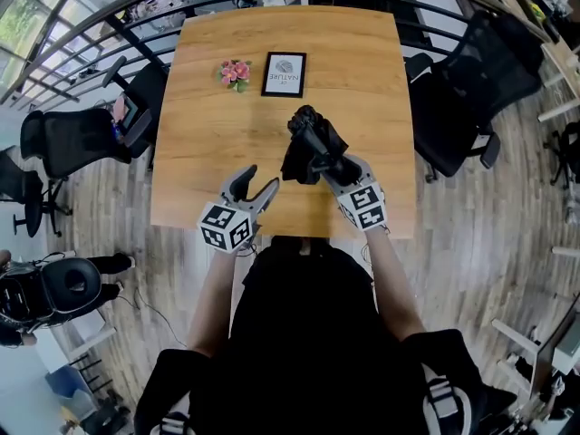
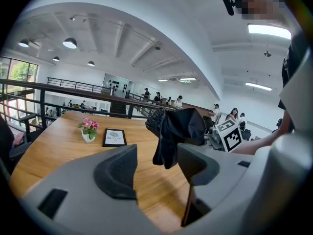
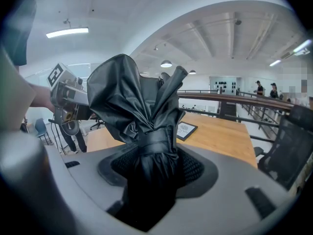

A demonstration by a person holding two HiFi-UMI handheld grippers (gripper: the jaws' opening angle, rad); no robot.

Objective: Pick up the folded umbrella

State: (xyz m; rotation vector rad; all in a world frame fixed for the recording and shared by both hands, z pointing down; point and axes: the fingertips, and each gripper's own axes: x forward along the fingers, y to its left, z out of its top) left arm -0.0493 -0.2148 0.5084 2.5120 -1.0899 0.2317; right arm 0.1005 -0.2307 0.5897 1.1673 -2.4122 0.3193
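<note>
The folded black umbrella (image 1: 308,141) is held up above the wooden table (image 1: 208,80), clear of its top. My right gripper (image 1: 322,157) is shut on it; in the right gripper view both jaws press the strapped part of the umbrella (image 3: 151,146), and its loose fabric fans out above. In the left gripper view the umbrella (image 2: 175,131) hangs ahead and to the right. My left gripper (image 1: 256,188) stands open with nothing between its fingers, over the table's near edge, to the left of the umbrella.
A small pot of pink flowers (image 1: 236,72) and a framed card (image 1: 284,73) stand at the table's far middle. Black office chairs (image 1: 471,89) flank the table on both sides, with a dark railing (image 1: 109,16) behind it. People stand far off in the room.
</note>
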